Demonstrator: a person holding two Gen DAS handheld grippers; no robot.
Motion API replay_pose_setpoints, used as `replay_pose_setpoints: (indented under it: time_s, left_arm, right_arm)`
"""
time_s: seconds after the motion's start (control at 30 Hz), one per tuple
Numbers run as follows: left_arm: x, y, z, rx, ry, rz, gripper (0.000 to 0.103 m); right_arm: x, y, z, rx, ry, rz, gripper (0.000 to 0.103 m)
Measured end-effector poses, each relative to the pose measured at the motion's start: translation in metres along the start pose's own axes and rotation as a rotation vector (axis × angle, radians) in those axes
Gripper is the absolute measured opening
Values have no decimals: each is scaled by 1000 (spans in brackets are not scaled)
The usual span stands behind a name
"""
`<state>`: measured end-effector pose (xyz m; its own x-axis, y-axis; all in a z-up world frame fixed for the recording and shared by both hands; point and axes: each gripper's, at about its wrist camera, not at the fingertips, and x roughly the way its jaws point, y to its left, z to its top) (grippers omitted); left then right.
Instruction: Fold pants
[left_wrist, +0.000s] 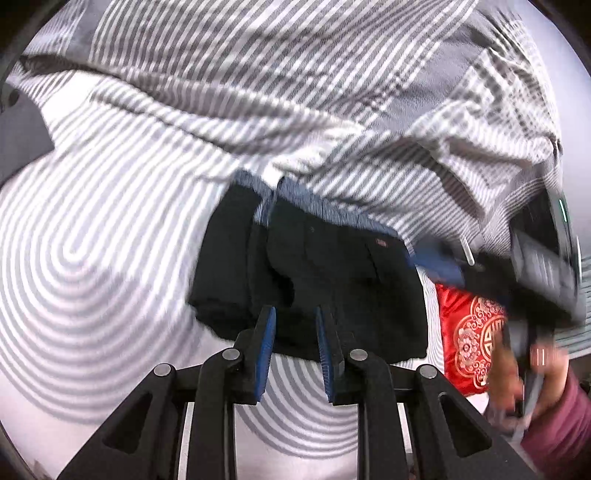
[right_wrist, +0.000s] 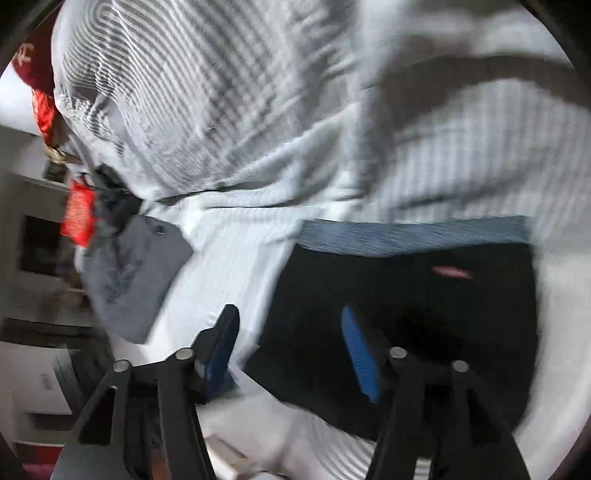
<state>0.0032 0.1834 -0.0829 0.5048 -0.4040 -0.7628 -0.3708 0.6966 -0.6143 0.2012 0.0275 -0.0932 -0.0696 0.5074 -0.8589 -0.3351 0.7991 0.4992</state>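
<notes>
One pair of black pants (left_wrist: 310, 273), folded, on the striped bedding (left_wrist: 110, 240). Left hand-held gripper (left_wrist: 293, 325) nearly closed, empty, over the pants' near edge. Left view alone shows a red cushion (left_wrist: 469, 332); right view alone a grey garment (right_wrist: 136, 273). Right hand-held gripper (right_wrist: 290, 332) spread, empty.

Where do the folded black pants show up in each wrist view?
Left wrist: the black pants lie at centre, just beyond the fingertips.
Right wrist: the pants fill the lower right, behind the right-hand finger.
Shared landmark: the blue waistband along their far edge, against the striped bedding.
</notes>
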Motion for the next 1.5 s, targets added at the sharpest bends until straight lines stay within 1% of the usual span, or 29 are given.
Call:
replay_pose_setpoints:
  time_s: [0.07, 0.1, 0.13, 0.17, 0.23, 0.3, 0.4, 0.47, 0.5, 0.53, 0.57, 0.67, 0.73, 0.77, 0.83, 0.9, 0.93, 0.97, 1.0, 1.07, 1.13, 1.17, 1.23, 1.27, 1.3, 1.33, 1.4, 1.43, 1.5]
  left_arm:
    - [9, -1, 17, 15, 9, -4, 23]
    - [14, -1, 25, 24, 23, -7, 36]
    - [23, -5, 37, 24, 35, -5, 64]
    - [32, -3, 44, 25, 44, 8, 70]
    - [48, -5, 53, 39, 66, 26, 70]
    - [64, -4, 60, 49, 92, 50, 70]
    - [81, -2, 63, 65, 119, 92, 70]
    - [83, -3, 61, 83, 120, 124, 70]
    - [81, -4, 60, 95, 113, 137, 70]
    - [77, -5, 59, 102, 103, 143, 70]
    - [74, -5, 60, 103, 95, 147, 70]
    - [52, -7, 61, 117, 55, 155, 70]
    - [41, -8, 60, 143, 26, 172, 70]
    - [38, -7, 60, 156, 17, 185, 70]
    - [39, -5, 59, 155, 25, 211, 70]
    - [41, -5, 57, 157, 45, 236, 70]
    - [39, -8, 56, 171, 45, 244, 70]
    - [37, -13, 54, 200, 38, 252, 70]
    - [37, -17, 53, 220, 37, 256, 70]
    - [41, -28, 53, 257, 51, 267, 70]
    - [49, -38, 54, 283, 70, 268, 70]
    - [53, -45, 54, 297, 73, 274, 70]
    - [61, -56, 55, 318, 74, 274, 70]
    - [65, -60, 55, 321, 76, 269, 70]
    - [70, -63, 54, 323, 82, 269, 70]
    - [75, -65, 53, 328, 90, 274, 70]
    - [93, -63, 47, 352, 119, 323, 70]
    - [100, -59, 44, 352, 136, 341, 70]
    - [120, -41, 34, 317, 199, 363, 70]
  right_arm:
    - [-10, -19, -27, 96, 5, 77, 63]
    - [-10, -30, -42, 150, 8, 105, 63]
    - [-8, -41, -56, 201, 12, 122, 63]
    - [-3, -49, -69, 244, 20, 137, 63]
    - [16, -58, -90, 331, 31, 184, 63]
    - [30, -65, -101, 418, 13, 242, 63]
    - [51, -83, -110, 610, -73, 324, 63]
    - [61, -91, -112, 706, -124, 367, 62]
    - [64, -95, -113, 745, -138, 385, 50]
    - [67, -96, -113, 768, -145, 394, 34]
    - [68, -93, -109, 760, -144, 386, 28]
    - [57, -79, -97, 696, -163, 414, 25]
    - [62, -68, -90, 664, -155, 429, 25]
    - [70, -64, -89, 639, -134, 411, 25]
    - [95, -55, -85, 581, -54, 336, 26]
    - [111, -52, -85, 553, 35, 281, 41]
    - [109, -51, -86, 545, 51, 283, 44]
    - [101, -48, -88, 524, 58, 278, 51]
    - [90, -44, -89, 488, 67, 254, 53]
    - [54, -34, -89, 376, 58, 192, 53]
    - [18, -27, -83, 275, -3, 96, 53]
    - [-2, -23, -76, 210, -51, 21, 53]
    - [-29, -19, -58, 114, -132, -108, 47]
    - [-35, -20, -48, 84, -151, -148, 40]
    - [-36, -24, -36, 74, -155, -176, 35]
    - [-35, -28, -28, 75, -160, -187, 35]
    - [-21, -40, -16, 43, -141, -225, 34]
    - [-10, -44, -9, 23, -109, -248, 34]
    - [26, -67, -16, 17, 12, -276, 33]
